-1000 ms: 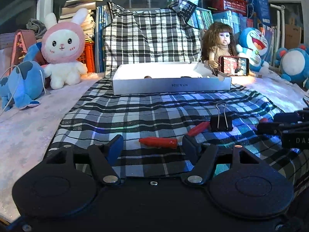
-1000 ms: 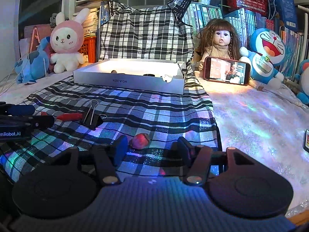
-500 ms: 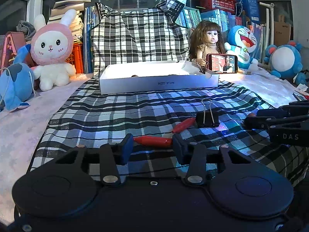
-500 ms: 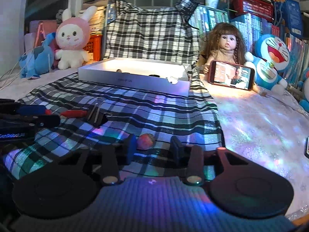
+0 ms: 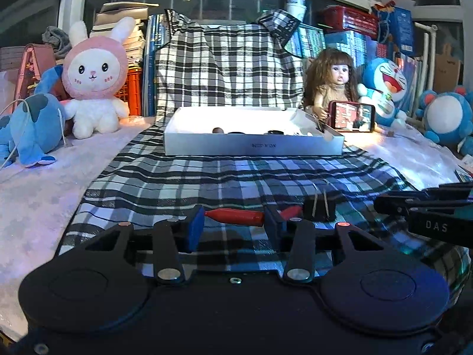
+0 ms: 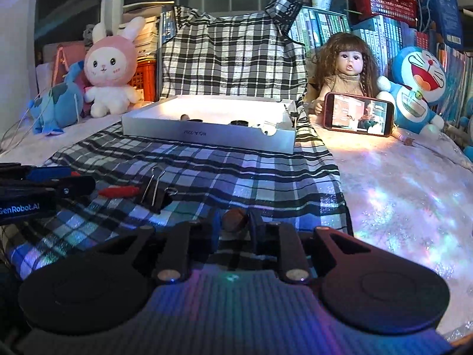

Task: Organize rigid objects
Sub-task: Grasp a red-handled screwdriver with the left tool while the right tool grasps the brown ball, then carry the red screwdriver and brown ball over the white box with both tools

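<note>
Both jaws narrowed since a second ago. Left gripper [image 5: 233, 222] now clamped on red stick [image 5: 235, 216], lower centre. Right gripper [image 6: 235, 222] clamped on small ball [image 6: 235, 220]. Next: white box [image 5: 254, 146], mid-frame.

Dim, bluish room; a warm glow floods the white box [image 5: 254, 145], rainbow glints fleck the cloth, and the edges bow, fisheye-bent.

A home: plush rabbit [image 5: 94, 80], doll [image 5: 334, 85], books [image 6: 322, 26].
</note>
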Demonstrator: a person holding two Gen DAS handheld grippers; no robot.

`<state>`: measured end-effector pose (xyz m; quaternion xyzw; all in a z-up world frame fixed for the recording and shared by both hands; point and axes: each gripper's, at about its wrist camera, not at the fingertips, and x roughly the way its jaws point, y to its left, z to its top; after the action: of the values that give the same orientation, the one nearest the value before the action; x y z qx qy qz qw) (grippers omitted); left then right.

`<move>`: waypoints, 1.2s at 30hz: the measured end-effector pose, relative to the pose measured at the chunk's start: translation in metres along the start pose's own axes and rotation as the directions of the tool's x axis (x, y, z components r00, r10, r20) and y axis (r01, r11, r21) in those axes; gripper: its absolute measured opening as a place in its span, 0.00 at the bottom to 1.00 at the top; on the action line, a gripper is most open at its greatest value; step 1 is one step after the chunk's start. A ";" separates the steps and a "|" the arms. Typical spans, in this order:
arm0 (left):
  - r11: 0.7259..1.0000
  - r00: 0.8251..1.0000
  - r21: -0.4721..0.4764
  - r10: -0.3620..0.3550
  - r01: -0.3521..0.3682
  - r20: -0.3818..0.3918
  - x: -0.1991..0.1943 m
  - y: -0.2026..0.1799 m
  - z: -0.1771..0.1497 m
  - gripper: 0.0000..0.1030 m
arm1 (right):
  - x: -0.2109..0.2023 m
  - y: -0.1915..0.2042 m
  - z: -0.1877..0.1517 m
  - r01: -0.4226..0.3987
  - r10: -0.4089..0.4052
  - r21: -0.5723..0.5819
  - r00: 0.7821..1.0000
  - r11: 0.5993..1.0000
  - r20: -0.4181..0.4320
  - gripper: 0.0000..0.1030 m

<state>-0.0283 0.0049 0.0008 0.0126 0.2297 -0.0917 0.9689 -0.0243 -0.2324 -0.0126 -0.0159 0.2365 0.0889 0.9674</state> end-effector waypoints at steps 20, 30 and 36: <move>0.999 1.000 -0.046 0.019 -0.020 -0.010 0.048 0.014 0.081 0.41 | 0.037 -0.026 0.069 -0.046 0.045 0.137 0.999 0.990 0.015 0.24; 0.995 0.996 -0.100 -0.019 0.010 -0.090 0.122 0.026 0.137 0.41 | 0.102 -0.062 0.122 -0.088 0.116 0.333 0.991 0.939 -0.064 0.24; 0.993 0.991 -0.120 -0.003 -0.013 -0.136 0.172 0.033 0.158 0.41 | 0.146 -0.075 0.146 -0.083 0.143 0.419 0.983 0.904 -0.114 0.23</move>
<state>0.1987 -0.0029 0.0647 -0.0394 0.3001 -0.0740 0.9502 0.1828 -0.2712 0.0491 0.1960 0.3188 0.0917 0.9228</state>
